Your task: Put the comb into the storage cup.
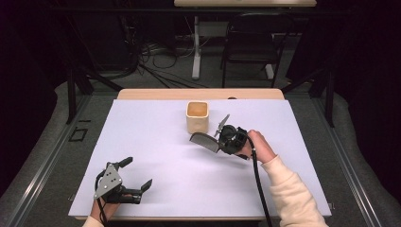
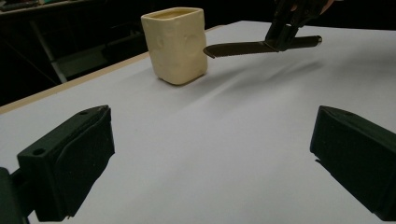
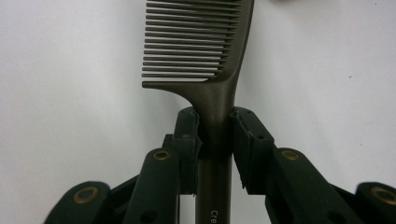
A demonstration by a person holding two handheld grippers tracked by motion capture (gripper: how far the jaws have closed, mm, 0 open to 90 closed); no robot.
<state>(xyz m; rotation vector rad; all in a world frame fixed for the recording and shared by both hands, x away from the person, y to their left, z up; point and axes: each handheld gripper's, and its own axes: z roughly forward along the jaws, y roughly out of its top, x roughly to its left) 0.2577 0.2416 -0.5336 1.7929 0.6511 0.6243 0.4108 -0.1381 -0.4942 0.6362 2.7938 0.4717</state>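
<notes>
The right gripper has its jaws closed on the handle of a dark comb, the pads pressing it from both sides just below where the teeth begin. In the right gripper view the comb runs off the top edge, so its tip is cut off, and the lower handle passes down between the jaws, where only the start of some printed lettering can be read. From the high view the comb is held off the white sheet, its toothed end pointing toward the cup and stopping just in front of it and slightly to its right; the right gripper partly covers the handle there. In the left gripper view the comb appears edge-on (thin as a blade, teeth barely showing), its tip just beside the cup, though whether they touch is hard to tell. The cup's inside is too dim to make out. The left gripper rests well apart from the cup, near the sheet's near left corner, jaws spread wide with nothing between them.
</notes>
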